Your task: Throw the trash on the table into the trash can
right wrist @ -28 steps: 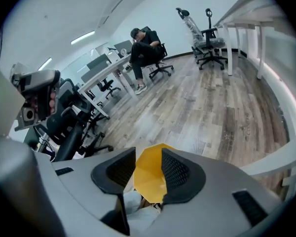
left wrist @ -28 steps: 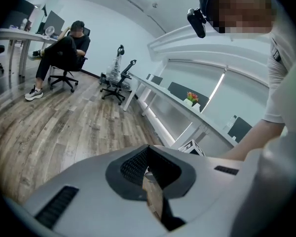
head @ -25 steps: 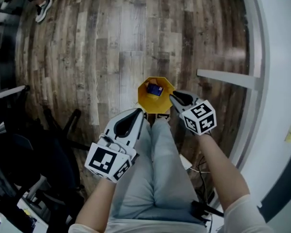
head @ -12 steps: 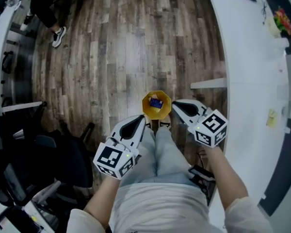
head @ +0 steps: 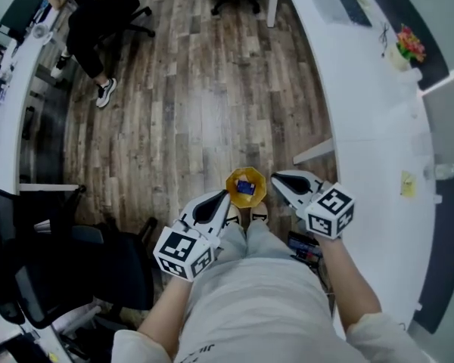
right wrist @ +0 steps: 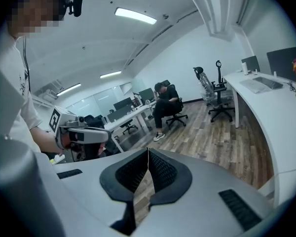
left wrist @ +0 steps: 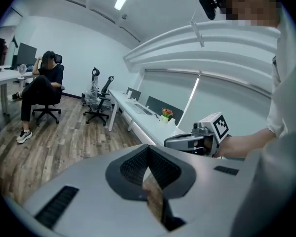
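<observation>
A yellow trash can (head: 246, 188) stands on the wooden floor by the person's feet, with a blue piece of trash (head: 246, 187) inside. My left gripper (head: 224, 196) hovers just left of the can and my right gripper (head: 276, 178) just right of it, both well above it. In the left gripper view the jaws (left wrist: 148, 148) meet with nothing between them. The right gripper view shows the same: jaws (right wrist: 148, 151) closed together and empty. Each gripper sees the other, the right gripper (left wrist: 197, 138) and the left gripper (right wrist: 83, 135).
A long curved white table (head: 371, 119) runs along the right, carrying a flower pot (head: 408, 45) and a yellow note (head: 407, 184). A person sits on an office chair (head: 91, 21) at the far left. A black chair (head: 83, 267) stands close at the lower left.
Both grippers have risen away from the trash can, which now looks smaller and farther below. The head view has widened to take in the white table and the seated person.
</observation>
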The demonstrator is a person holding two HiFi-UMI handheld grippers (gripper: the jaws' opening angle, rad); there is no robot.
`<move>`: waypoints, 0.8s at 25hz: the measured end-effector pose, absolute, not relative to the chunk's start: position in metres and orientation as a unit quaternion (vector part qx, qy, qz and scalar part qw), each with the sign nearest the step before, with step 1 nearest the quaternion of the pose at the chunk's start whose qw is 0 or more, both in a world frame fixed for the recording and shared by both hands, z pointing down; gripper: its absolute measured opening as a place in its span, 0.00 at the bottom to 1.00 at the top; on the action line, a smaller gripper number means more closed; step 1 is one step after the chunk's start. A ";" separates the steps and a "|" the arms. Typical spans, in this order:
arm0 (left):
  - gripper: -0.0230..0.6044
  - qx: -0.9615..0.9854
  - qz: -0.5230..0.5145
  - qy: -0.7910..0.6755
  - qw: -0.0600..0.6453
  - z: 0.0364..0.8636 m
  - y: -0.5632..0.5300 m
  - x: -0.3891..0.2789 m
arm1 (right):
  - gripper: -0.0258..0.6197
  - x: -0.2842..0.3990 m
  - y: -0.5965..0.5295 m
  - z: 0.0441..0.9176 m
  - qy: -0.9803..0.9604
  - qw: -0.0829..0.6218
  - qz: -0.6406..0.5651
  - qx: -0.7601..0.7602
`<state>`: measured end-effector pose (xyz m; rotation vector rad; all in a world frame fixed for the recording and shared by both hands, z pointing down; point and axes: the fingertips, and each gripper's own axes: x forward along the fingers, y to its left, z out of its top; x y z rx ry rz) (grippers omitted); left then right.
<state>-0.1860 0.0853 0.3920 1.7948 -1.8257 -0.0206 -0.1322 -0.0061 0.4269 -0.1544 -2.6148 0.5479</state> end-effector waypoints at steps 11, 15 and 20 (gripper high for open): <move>0.04 0.665 0.002 -0.691 0.283 0.380 0.078 -0.179 | 0.09 -0.116 -0.021 0.402 -0.956 0.211 0.197 -0.045; 0.03 0.655 0.016 -0.695 0.296 0.383 0.072 -0.182 | 0.09 -0.113 -0.026 0.401 -0.957 0.212 0.192 -0.043; 0.04 0.668 -0.009 -0.687 0.285 0.372 0.064 -0.178 | 0.09 -0.109 -0.032 0.397 -0.958 0.203 0.197 -0.040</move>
